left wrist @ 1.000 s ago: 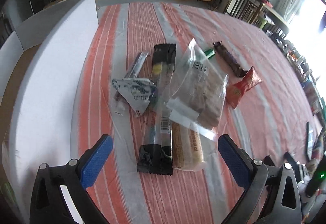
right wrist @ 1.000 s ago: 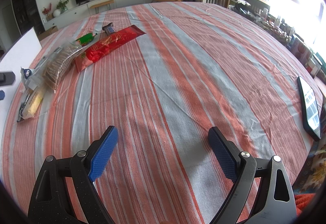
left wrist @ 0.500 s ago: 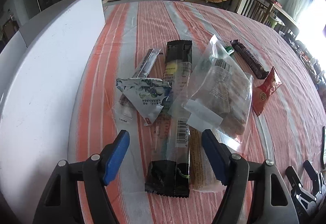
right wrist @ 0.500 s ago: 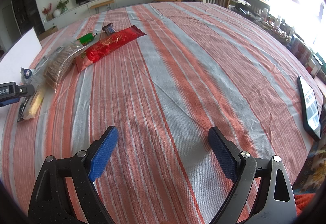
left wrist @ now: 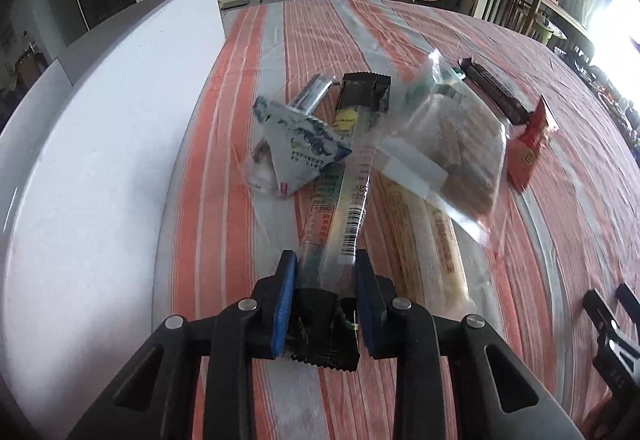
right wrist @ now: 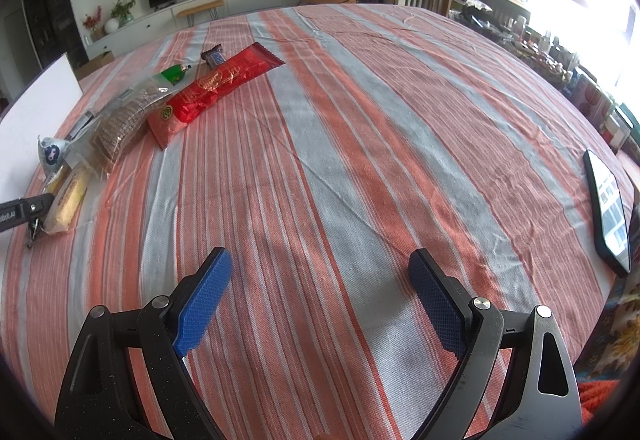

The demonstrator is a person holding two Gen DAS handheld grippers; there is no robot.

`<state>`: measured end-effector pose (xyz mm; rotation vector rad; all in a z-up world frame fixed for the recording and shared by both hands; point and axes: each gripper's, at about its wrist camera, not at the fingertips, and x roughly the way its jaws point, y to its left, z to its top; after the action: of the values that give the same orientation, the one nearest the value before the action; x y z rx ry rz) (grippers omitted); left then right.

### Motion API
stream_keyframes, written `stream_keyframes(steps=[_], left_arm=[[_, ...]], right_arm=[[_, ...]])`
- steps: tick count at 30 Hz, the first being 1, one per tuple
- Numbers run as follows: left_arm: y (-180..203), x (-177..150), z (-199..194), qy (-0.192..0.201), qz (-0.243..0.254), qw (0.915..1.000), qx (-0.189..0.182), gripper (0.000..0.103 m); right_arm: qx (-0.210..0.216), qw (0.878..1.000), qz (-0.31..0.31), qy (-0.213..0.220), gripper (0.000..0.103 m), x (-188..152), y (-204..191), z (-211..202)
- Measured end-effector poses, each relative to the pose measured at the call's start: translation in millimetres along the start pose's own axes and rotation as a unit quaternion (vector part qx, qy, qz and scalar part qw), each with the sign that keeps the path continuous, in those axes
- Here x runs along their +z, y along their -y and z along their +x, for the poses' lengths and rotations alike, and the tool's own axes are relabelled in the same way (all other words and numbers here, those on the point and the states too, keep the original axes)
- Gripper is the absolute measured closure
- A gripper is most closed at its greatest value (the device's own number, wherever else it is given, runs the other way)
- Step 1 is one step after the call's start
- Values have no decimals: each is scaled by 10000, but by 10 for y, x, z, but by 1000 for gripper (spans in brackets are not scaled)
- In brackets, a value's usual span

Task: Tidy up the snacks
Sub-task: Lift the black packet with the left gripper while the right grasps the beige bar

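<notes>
I see a long clear packet with black ends (left wrist: 352, 195) lying lengthwise in the snack pile on the striped tablecloth (left wrist: 400, 27). My left gripper (left wrist: 326, 272) has just been closing and now pinches its near end. My right gripper (right wrist: 320, 272) hangs spread wide over bare cloth.

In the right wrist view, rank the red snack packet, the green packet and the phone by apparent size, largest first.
1. red snack packet, the longest of the three.
2. phone: seen edge-on near the frame's rim, and nearer the camera, so its place is unsure.
3. green packet, clearly smallest, though partly hidden.
</notes>
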<state>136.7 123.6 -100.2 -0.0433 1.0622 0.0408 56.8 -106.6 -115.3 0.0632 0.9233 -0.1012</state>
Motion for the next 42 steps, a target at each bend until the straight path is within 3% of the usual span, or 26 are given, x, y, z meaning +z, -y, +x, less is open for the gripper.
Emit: stream_keyframes(steps=[5, 7, 9, 12, 14, 17, 24, 31, 33, 35, 36, 37, 40, 42], left_arm=[[147, -572, -360, -397, 404, 9981, -250, 70], [175, -704, -426, -537, 566, 9964, -330, 42], [186, -736, -462, -492, 667, 9962, -257, 27], [139, -644, -422, -332, 558, 9979, 45, 26], [95, -540, -350, -326, 341, 9988, -89, 26], [96, -456, -222, -405, 270, 9988, -7, 26], [81, -343, -101, -323, 109, 9994, 38, 13], [86, -360, -100, -289, 131, 9995, 32, 12], [89, -362, -109, -286, 141, 9995, 6, 16], [117, -377, -170, -161, 221, 9996, -29, 41], [141, -383, -199, -128, 273, 9995, -64, 61], [164, -391, -222, -126, 319, 9994, -100, 75], [127, -438, -299, -42, 180, 9995, -245, 85], [45, -464, -360, -27, -32, 9991, -426, 87]], right_arm=[[-2, 10000, 6, 0, 11, 2, 1, 4], [-2, 10000, 7, -1, 11, -1, 1, 2], [-3, 10000, 4, 1, 11, 3, 2, 5], [1, 10000, 2, 1, 11, 1, 2, 5], [-1, 10000, 3, 1, 11, 3, 1, 6], [0, 10000, 5, 1, 11, 2, 1, 6], [-2, 10000, 6, 1, 11, 2, 1, 7], [-2, 10000, 7, 0, 11, -1, 1, 5], [-1, 10000, 7, 1, 11, 2, 1, 8], [-2, 10000, 6, 1, 11, 2, 0, 9], [-2, 10000, 7, 0, 11, 2, 0, 9], [-2, 10000, 6, 0, 11, 2, 0, 9], [48, 10000, 46, -17, 11, 2, 15, -8], [230, 9994, 244, -67, 11, 12, 68, -56]])
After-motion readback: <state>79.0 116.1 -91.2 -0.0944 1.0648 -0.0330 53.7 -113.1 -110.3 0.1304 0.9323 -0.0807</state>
